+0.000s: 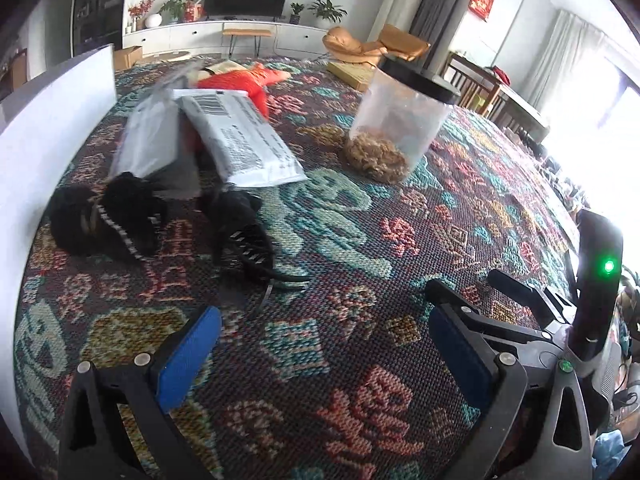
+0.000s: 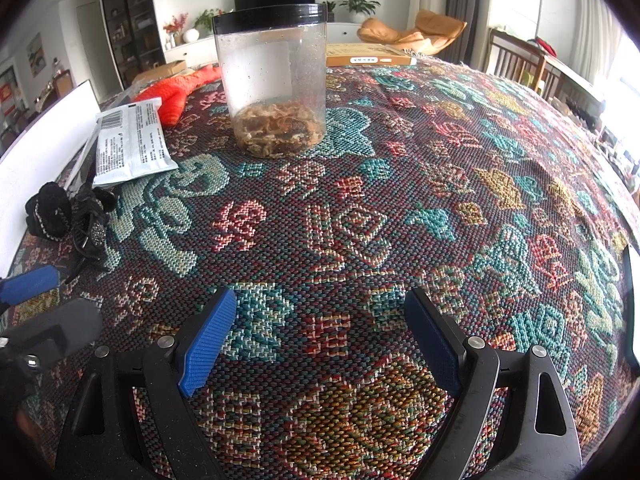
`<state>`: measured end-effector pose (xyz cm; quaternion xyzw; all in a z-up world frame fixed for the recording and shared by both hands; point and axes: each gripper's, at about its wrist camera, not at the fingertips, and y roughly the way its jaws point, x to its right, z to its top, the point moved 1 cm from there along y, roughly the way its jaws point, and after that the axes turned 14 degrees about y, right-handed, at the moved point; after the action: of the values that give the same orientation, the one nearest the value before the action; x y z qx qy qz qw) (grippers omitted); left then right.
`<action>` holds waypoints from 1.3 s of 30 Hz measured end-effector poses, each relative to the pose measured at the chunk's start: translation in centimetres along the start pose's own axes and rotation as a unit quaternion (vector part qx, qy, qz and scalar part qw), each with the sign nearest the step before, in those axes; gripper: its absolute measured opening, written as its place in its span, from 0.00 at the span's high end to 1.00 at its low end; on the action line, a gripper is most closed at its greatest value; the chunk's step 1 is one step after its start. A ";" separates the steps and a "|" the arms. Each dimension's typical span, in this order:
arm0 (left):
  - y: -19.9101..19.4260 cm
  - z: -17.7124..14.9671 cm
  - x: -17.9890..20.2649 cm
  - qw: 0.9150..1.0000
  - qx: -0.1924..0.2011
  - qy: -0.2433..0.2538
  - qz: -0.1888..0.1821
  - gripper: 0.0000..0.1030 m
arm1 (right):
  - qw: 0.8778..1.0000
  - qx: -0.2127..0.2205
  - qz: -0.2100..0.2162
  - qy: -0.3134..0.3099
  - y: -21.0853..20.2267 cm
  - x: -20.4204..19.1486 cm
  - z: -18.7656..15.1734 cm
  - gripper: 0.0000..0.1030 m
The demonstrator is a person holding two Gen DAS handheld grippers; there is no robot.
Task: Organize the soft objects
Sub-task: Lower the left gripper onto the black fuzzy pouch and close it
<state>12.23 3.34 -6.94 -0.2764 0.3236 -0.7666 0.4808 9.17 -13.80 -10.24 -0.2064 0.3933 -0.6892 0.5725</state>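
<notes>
Black fluffy hair accessories (image 1: 108, 216) (image 2: 50, 210) lie on the patterned tablecloth at the left, with a black hair claw (image 1: 244, 236) (image 2: 90, 224) beside them. White plastic pouches (image 1: 240, 140) (image 2: 130, 140) rest behind them, partly over a red-orange soft fish toy (image 1: 248, 80) (image 2: 176, 92). My left gripper (image 1: 324, 344) hovers open over bare cloth, nearer than the black items. My right gripper (image 2: 320, 328) is open too, empty, facing a clear jar (image 2: 276, 80) (image 1: 400, 116). The right gripper's body also shows at the right of the left wrist view.
A white board (image 1: 48, 128) (image 2: 40, 148) stands along the table's left edge. A flat yellow box (image 2: 368, 56) (image 1: 352, 72) lies at the far side. Beyond the table are a tan armchair (image 1: 376, 46), wooden chairs (image 2: 516, 60) and a TV cabinet (image 1: 224, 32).
</notes>
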 end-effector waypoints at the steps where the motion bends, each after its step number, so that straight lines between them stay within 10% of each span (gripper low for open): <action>1: -0.8 -0.2 -1.0 1.000 0.007 -0.015 0.009 0.00 | 1.000 0.000 0.000 0.000 0.0 0.0 0.0 0.14; 7: -2.2 0.7 -10.1 0.979 0.022 -0.178 0.094 0.00 | 1.000 0.000 0.000 0.000 0.0 0.0 0.0 0.14; 14: 3.7 2.5 -14.6 0.966 -0.044 -0.211 0.144 0.00 | 1.000 0.000 0.000 0.000 0.0 0.0 0.0 0.14; 22: 2.2 1.3 -13.0 0.990 -0.022 -0.055 0.130 0.14 | 1.000 0.000 0.000 0.000 0.1 0.0 0.1 0.14; 36: 4.5 3.8 -14.2 0.991 -0.006 -0.102 0.089 0.00 | 1.000 0.000 0.001 0.000 0.0 0.0 0.0 0.14; 39: 3.9 3.4 -14.0 0.990 -0.019 -0.098 0.101 0.17 | 1.000 0.000 0.001 0.000 0.0 0.0 0.0 0.14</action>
<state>22.34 14.10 -9.35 -0.3251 0.3159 -0.6773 0.5794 9.17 -13.84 -10.26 -0.2060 0.3932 -0.6888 0.5732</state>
